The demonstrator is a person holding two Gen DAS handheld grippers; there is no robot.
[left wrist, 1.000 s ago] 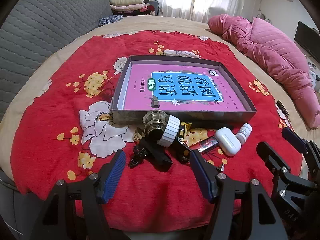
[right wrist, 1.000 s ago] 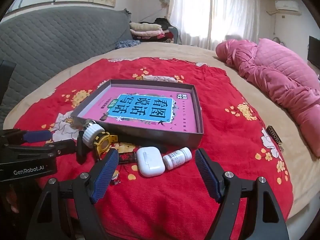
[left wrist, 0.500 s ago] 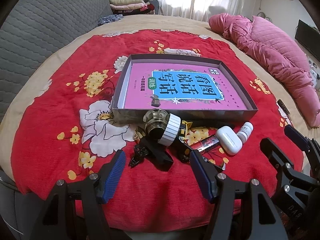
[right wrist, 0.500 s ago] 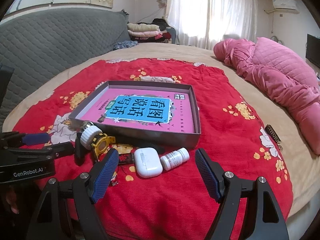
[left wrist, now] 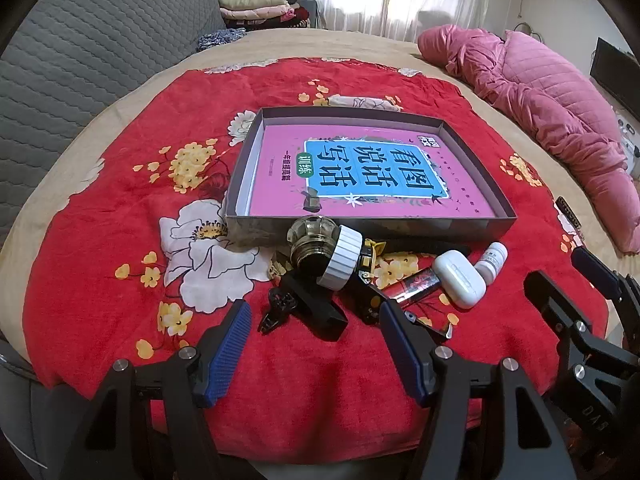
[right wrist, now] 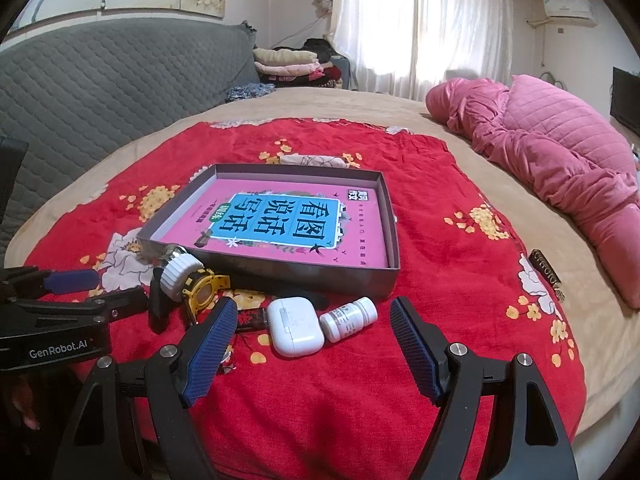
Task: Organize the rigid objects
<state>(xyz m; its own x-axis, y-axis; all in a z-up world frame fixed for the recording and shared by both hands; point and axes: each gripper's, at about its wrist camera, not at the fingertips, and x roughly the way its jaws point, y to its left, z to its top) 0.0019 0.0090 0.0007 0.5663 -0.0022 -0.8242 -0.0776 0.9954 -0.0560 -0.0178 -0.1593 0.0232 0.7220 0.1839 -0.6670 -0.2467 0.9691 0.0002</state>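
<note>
A shallow grey box holding a pink and blue book lies on a red flowered blanket. In front of it is a cluster of small items: a glass bottle with a white ribbed cap, a yellow tape measure, black plastic parts, a white earbud case, a small white pill bottle and a red-black lighter. My left gripper is open just short of the black parts. My right gripper is open, with the earbud case and pill bottle just beyond its tips.
A pink quilted duvet lies along the right side of the bed. A grey padded headboard stands at the left, with folded clothes behind. A small dark object rests at the blanket's right edge.
Both grippers have drawn back and risen slightly, so the box and the small items look a little farther away. Nothing on the blanket has moved.
</note>
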